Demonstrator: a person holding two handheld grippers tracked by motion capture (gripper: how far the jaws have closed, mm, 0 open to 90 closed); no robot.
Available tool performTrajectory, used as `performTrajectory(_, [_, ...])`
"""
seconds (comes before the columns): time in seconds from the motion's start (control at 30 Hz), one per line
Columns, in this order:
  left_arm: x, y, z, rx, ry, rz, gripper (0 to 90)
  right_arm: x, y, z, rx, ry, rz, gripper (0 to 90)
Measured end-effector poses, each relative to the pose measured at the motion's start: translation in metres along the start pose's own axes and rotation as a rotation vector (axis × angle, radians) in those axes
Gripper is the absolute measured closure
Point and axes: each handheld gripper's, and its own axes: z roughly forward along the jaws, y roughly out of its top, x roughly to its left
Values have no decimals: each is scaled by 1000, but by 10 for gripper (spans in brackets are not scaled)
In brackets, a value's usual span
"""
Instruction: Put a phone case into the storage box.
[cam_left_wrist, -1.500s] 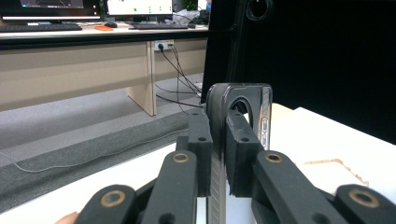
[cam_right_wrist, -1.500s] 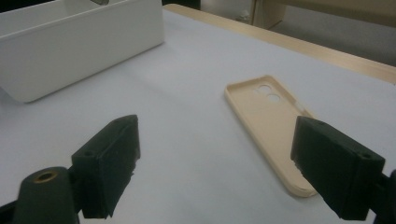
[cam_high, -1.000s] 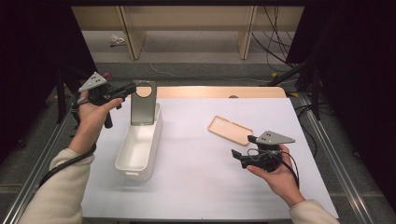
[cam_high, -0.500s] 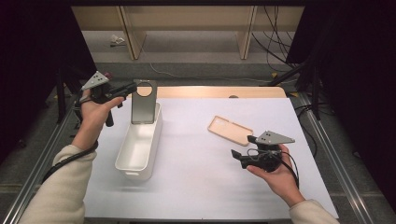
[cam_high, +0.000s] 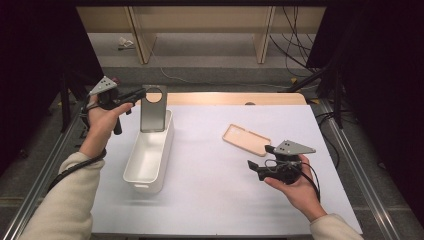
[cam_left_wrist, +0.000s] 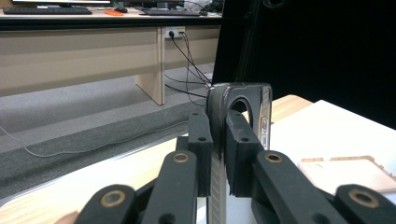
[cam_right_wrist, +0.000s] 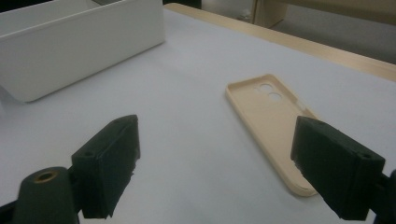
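At the frame's upper left, the left gripper pinches a dark phone case upright over the far end of a white bin. At lower right, the right gripper hovers beside a tan phone case on the white table.

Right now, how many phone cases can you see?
2. A dark case is clamped upright in the left gripper over the white bin's far end; a beige case lies flat on the table, beyond the open right gripper.
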Motion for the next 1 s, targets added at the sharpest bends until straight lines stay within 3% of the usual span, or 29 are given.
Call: performTrajectory(1.0, [3,-7,18,32,9,-13,818,0,0,0,2,4,1,165])
